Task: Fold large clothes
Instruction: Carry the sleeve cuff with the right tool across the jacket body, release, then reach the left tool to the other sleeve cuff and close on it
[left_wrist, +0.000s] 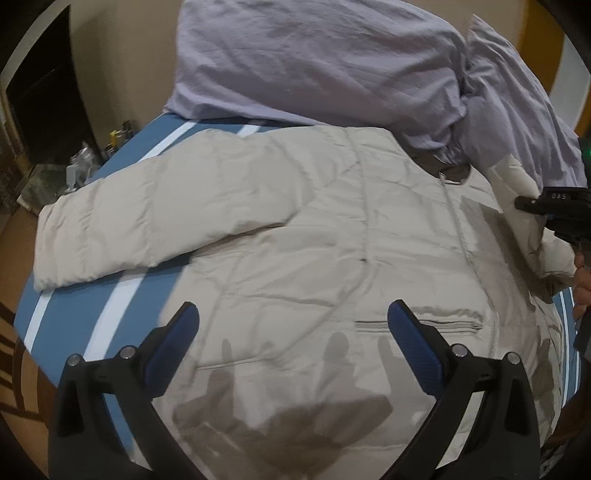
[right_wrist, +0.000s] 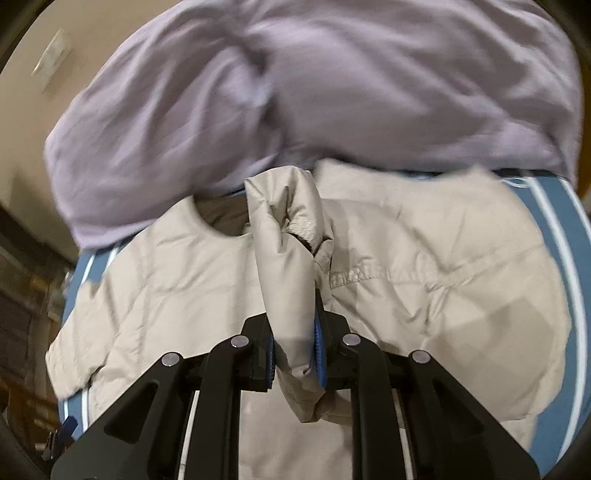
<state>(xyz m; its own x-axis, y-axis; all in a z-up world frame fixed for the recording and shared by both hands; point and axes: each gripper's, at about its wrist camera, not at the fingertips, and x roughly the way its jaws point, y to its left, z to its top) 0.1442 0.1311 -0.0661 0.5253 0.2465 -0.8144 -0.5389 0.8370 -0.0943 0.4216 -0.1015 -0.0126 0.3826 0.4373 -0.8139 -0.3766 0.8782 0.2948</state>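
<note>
A beige padded jacket (left_wrist: 314, 229) lies spread, front up, on a bed with a blue cover crossed by white stripes (left_wrist: 74, 317). Its zip runs down the middle, and two zipped pockets show on the lower front. In the left wrist view one sleeve (left_wrist: 110, 229) stretches out flat towards the left edge of the bed, its cuff lying on the blue cover. Behind the jacket, touching its collar end, sits a crumpled lilac duvet (left_wrist: 332, 62) heaped against the cream wall. The left tongs (left_wrist: 293, 314) hover above the lower front of the jacket with the jaws wide apart and nothing between them; their shadow falls on the fabric below. The right tongs (right_wrist: 295, 354) are clamped on the other sleeve (right_wrist: 288, 258), whose beige fabric is pinched between the blue pads and rises in a fold, the elastic cuff bunched beyond the tips, above the chest of the jacket. In the left wrist view the right tongs appear at the far right edge, with part of a hand (left_wrist: 583, 284) beside them. The right wrist view is blurred.
</note>
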